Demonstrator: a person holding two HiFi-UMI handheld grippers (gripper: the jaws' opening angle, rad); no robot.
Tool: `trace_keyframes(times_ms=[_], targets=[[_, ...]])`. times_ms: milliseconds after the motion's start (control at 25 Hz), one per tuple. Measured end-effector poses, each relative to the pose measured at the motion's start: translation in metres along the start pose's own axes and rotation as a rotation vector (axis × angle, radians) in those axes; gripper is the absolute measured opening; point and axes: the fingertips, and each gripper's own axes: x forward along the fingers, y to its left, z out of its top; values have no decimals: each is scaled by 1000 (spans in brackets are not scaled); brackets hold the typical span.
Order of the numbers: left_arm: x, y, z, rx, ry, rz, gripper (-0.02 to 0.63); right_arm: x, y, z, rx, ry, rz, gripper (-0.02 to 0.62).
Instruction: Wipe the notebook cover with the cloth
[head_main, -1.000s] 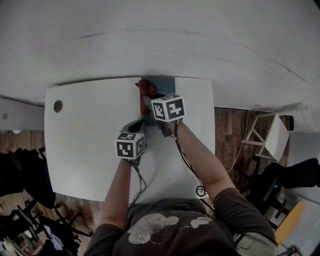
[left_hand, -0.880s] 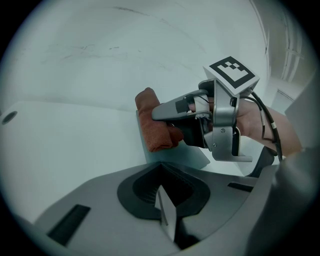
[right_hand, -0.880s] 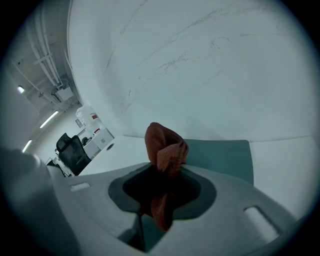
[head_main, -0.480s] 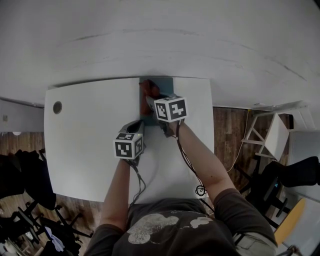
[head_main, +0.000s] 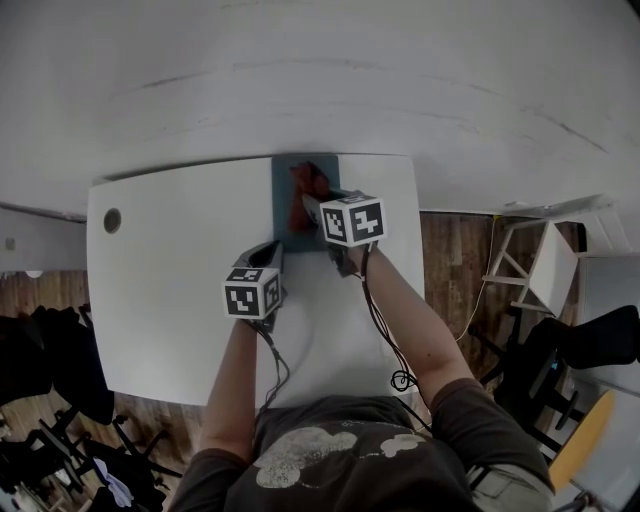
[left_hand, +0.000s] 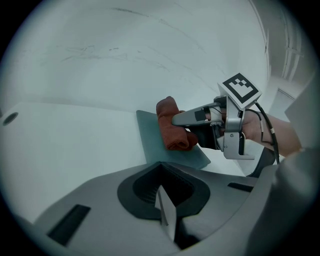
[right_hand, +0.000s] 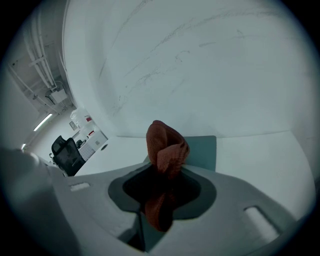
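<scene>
A teal notebook (head_main: 283, 200) lies flat at the far edge of the white table (head_main: 170, 290), by the wall. A rust-red cloth (head_main: 303, 192) rests bunched on its cover, and my right gripper (head_main: 310, 206) is shut on it. In the right gripper view the cloth (right_hand: 166, 147) bulges up between the jaws over the notebook (right_hand: 202, 150). My left gripper (head_main: 270, 250) sits at the notebook's near left corner, jaws together with nothing seen between them. In the left gripper view the notebook (left_hand: 150, 137), cloth (left_hand: 172, 130) and right gripper (left_hand: 186, 118) lie just ahead of my left gripper (left_hand: 162, 200).
A round cable hole (head_main: 112, 220) is at the table's far left. The wall stands right behind the notebook. A white stool (head_main: 550, 270) and dark chairs (head_main: 590, 350) are on the wood floor to the right. Cables (head_main: 400, 380) trail from both grippers.
My right gripper has slid the cloth to the right across the cover, baring the notebook's left strip. The left gripper has stayed at the near corner.
</scene>
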Motion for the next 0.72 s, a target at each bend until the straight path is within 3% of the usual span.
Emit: trace_keyframes(times_ms=[720], targets=[[0,0,-1,4,1,0,5,-29,-41,-6,51,-24,-66,109]])
